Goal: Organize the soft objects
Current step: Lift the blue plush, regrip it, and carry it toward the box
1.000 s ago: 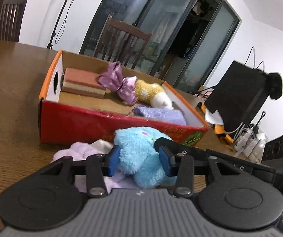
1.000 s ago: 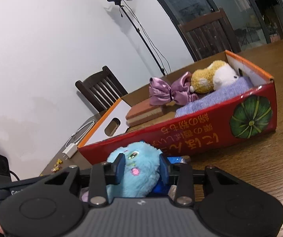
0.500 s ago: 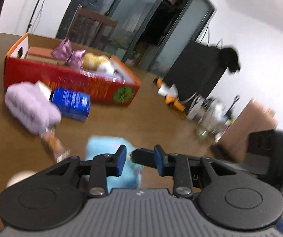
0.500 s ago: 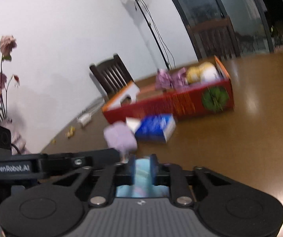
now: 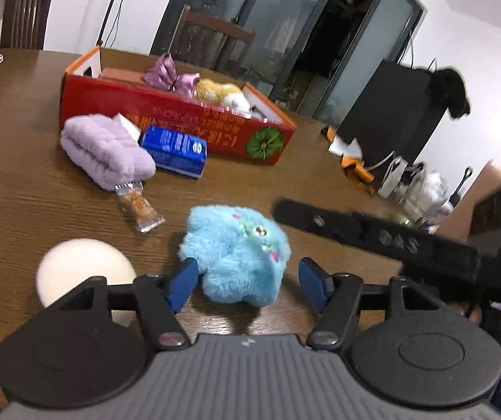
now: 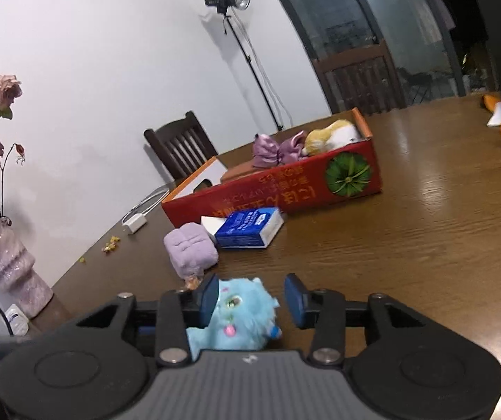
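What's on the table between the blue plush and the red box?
In the left wrist view: a snack packet, a lilac rolled towel and a blue carton lie between blue plush and red box.

The left gripper [image 5: 248, 281] fills the bottom of its own view, pointing forward and downward, its blue-padded fingers [image 5: 182, 283] spread wide; its jaws have just been opening, and the blue plush toy [image 5: 236, 253] between them touches neither pad clearly. The right gripper [image 6: 252, 302] sits low in its own view, angled downward too, its jaws also just opened, the same toy between them with a gap at the right pad. In the left view the right gripper's black body reaches in from the right edge, blurred, slanting toward the centre of the frame
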